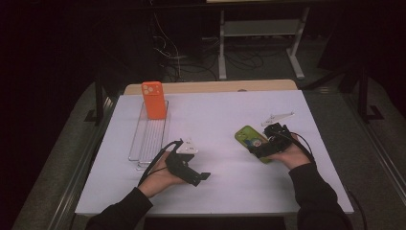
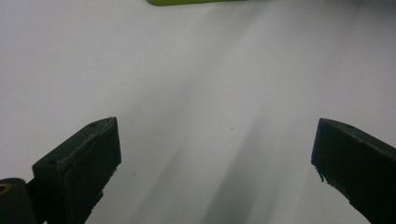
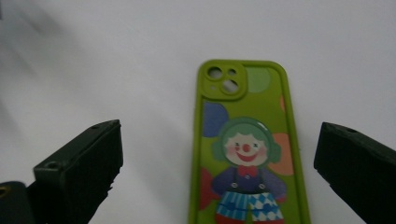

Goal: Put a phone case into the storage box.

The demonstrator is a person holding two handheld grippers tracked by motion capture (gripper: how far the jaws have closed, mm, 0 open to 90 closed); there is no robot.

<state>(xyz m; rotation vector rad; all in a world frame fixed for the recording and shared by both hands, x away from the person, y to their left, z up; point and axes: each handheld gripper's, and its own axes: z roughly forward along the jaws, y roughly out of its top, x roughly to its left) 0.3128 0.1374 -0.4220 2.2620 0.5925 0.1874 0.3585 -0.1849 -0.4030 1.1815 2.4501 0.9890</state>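
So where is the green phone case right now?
The green phone case lies flat on the table's right side in the high view, partly under the open right gripper.

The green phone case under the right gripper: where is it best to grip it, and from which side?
Probably across its two long edges, coming straight down. The green phone case lies flat on the white table, and the open right gripper already has one jaw either side.
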